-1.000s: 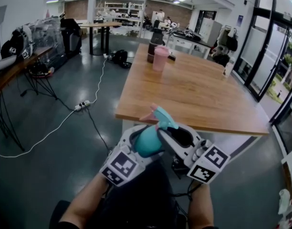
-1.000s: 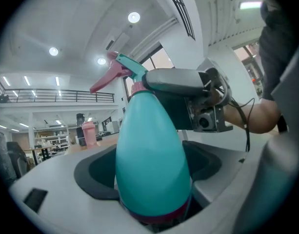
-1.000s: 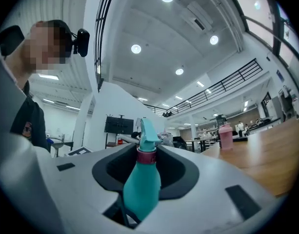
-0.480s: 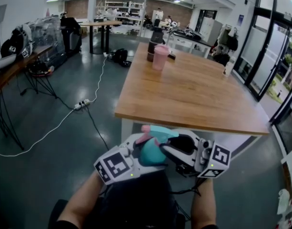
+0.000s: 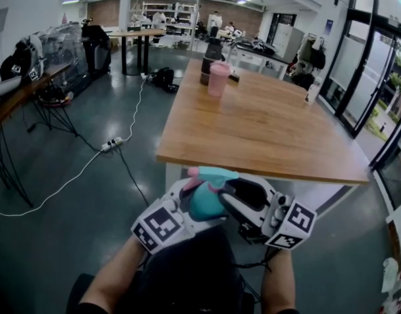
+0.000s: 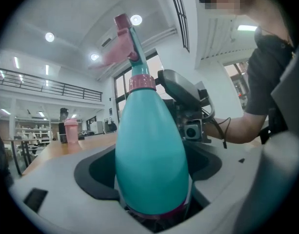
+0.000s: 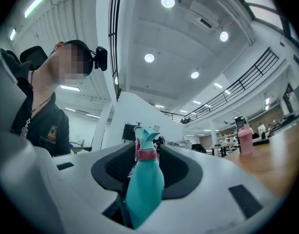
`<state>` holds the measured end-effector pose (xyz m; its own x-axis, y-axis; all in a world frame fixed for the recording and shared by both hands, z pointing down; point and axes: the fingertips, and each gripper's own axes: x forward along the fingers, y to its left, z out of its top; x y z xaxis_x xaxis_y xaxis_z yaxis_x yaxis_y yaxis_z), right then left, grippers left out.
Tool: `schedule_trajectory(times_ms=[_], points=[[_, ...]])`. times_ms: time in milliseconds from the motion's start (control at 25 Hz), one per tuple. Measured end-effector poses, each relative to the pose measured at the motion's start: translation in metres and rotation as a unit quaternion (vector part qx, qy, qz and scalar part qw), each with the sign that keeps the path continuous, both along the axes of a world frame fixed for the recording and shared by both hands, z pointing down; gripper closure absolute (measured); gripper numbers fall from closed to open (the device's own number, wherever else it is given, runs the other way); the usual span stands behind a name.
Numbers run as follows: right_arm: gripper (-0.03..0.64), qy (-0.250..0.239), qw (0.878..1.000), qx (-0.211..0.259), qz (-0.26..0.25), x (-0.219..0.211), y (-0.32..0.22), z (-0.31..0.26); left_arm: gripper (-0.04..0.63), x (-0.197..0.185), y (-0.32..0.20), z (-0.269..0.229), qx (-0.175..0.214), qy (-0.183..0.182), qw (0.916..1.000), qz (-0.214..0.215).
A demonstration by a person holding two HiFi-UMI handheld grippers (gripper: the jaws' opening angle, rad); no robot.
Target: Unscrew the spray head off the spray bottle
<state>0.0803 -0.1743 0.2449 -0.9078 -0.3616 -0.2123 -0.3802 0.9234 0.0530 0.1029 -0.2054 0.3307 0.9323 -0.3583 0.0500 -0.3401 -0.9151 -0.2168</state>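
The spray bottle (image 5: 201, 205) is off the table, held low and close in front of the person, just near of the wooden table (image 5: 265, 129)'s near edge. Its spray head (image 5: 214, 173) points up and away, the pink collar (image 6: 141, 82) seated on the neck, so nothing looks unscrewed yet. The left gripper (image 5: 186, 209) is clamped on the bottle's base, the teal body filling the space between its jaws in the left gripper view. The right gripper (image 5: 227, 200) comes in from the right. Its jaws stand narrow on either side of the body below the collar and look closed against it, with the head free above them. I judge this to be the set-up step: the bottle is steadied by both tools, but the head is not gripped. The next move would call for the right gripper to let go, shift up to the collar or head and turn it while the left keeps the body from spinning. A smooth tapered body could slip. Both forearms rise from the near edge of the head view and converge, marker cubes turned upward. A pink cup (image 5: 219, 78) stands at the table's far end.
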Motion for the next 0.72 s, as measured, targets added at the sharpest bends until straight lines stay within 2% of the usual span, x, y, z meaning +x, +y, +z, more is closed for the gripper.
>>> schedule_trajectory(times_ms=[240, 440, 600, 720], points=[[0.469, 0.024, 0.993, -0.021, 0.115, -0.002, -0.019, 0.005, 0.176, -0.009, -0.023, 0.003, -0.004, -0.008, 0.9965, -0.083], [0.469, 0.053, 0.982, -0.02, 0.181, -0.011, -0.027, 0.01, 0.176, -0.017, -0.035, 0.006, 0.004, -0.027, 0.9902, -0.137], [0.469, 0.068, 0.974, -0.017, 0.215, -0.017, -0.033, 0.011, 0.178, -0.017, -0.039, 0.009, 0.017, -0.042, 0.9863, -0.158], [0.469, 0.078, 0.972, -0.012, 0.22, -0.02, -0.034, 0.012, 0.176, -0.015, -0.037, 0.009, 0.027, -0.05, 0.9864, -0.154]])
